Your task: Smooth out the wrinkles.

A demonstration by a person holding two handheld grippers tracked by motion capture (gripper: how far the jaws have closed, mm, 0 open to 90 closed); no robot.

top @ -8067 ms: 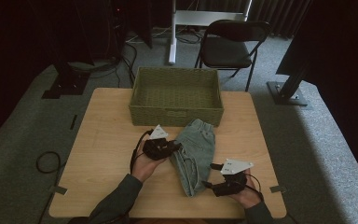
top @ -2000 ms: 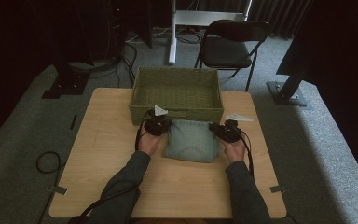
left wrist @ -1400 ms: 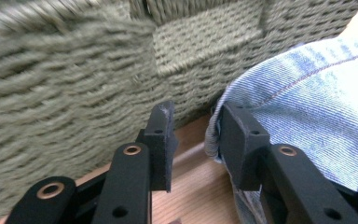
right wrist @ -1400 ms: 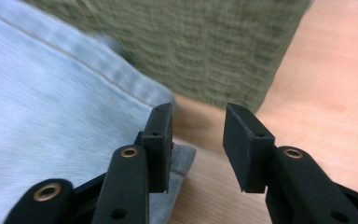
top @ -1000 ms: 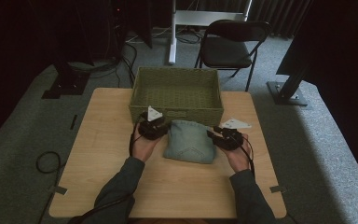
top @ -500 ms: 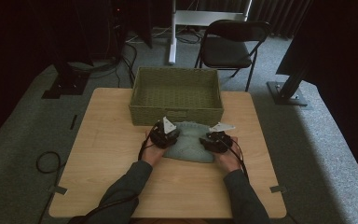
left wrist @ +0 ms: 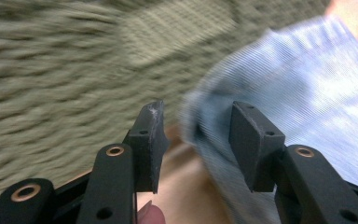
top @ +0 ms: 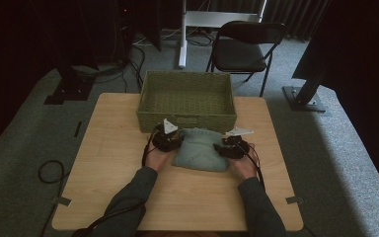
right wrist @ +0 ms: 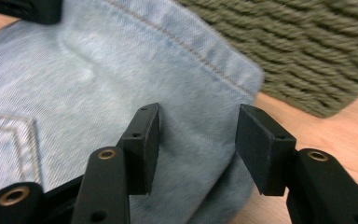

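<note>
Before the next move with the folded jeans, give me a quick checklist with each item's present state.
1. Jeans folded compactly on the table: ok.
2. Basket empty and right behind the jeans: ok.
3. Left gripper at the jeans' edge, jaws just opening, not pressing cloth: ok.
4. Right gripper over the other edge, jaws just opening, apart: ok.
5. Cloth deep enough between the jaws for a grip: cannot tell.
</note>
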